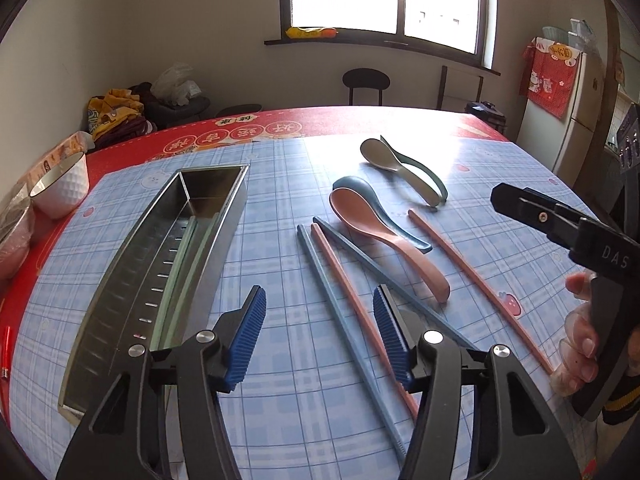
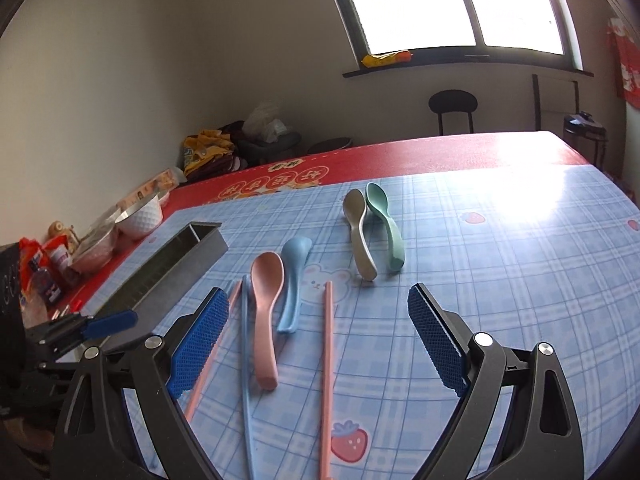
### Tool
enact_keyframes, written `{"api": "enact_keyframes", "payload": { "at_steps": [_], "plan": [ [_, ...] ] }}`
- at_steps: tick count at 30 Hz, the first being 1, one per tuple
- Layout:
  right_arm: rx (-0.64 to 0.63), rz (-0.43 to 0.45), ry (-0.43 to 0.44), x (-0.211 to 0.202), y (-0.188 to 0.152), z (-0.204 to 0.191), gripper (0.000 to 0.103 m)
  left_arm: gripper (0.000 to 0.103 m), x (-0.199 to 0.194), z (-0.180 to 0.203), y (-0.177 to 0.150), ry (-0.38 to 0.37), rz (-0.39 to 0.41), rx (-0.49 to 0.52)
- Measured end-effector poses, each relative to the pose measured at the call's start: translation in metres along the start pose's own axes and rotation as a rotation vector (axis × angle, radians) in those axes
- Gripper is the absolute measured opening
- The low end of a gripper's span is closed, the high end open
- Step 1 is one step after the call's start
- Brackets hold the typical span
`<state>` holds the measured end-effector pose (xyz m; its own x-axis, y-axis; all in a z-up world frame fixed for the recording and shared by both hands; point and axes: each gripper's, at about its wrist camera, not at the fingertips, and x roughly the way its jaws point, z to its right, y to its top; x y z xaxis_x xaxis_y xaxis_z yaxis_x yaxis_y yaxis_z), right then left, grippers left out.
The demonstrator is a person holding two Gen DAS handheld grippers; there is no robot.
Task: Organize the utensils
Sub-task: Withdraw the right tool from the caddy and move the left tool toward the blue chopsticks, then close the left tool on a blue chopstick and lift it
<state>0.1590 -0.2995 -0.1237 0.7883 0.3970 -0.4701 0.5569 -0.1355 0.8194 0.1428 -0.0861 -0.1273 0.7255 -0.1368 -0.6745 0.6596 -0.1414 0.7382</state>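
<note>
The utensils lie loose across the middle of both views on the plaid-covered counter (image 1: 280,168). In the left wrist view a blue chopstick (image 1: 340,320) and a pink chopstick (image 1: 352,300) run side by side from the centre down toward the bottom edge, a second blue chopstick (image 1: 360,258) crosses beside them, and another pink chopstick (image 1: 476,284) lies apart at the right. A pink spoon (image 1: 384,232) rests partly over a blue spoon (image 1: 356,184), and a beige spoon (image 1: 384,156) and a green spoon (image 1: 428,176) sit on edge together higher up.

The steel tray (image 1: 168,248), long and narrow at the left of that view, stands open-topped and looks empty, so it is probably where everything is meant to go; nothing has been sorted yet.

The left claw (image 1: 320,336) is spread about halfway with its blue pads either side of the paired chopsticks, pinching nothing; it seems lined up along their length for a lengthwise pinch. The right claw (image 2: 320,344) is spread wide and empty over the lone pink chopstick and the pink spoon's handle.
</note>
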Motion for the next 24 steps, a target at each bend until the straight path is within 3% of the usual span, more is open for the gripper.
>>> {"api": "enact_keyframes", "payload": {
  "at_steps": [7,10,12,15,24],
  "plan": [
    [0.042,0.036,0.012,-0.006,0.000,0.008,0.088,0.052,0.024,-0.004,0.004,0.008,-0.051,-0.038],
    [0.058,0.050,0.030,-0.010,0.001,0.012,0.088,0.044,0.032,-0.006,0.006,0.012,-0.070,-0.049],
    [0.069,0.059,0.042,-0.012,0.001,0.014,0.088,0.030,0.036,-0.007,0.006,0.024,-0.082,-0.053],
    [0.070,0.061,0.051,-0.012,0.001,0.014,0.088,0.020,0.041,-0.006,0.006,0.016,-0.099,-0.051],
    [0.063,0.062,0.061,-0.013,0.001,0.012,0.088,0.016,0.049,0.001,0.004,-0.008,-0.129,-0.030]
  ]
}}
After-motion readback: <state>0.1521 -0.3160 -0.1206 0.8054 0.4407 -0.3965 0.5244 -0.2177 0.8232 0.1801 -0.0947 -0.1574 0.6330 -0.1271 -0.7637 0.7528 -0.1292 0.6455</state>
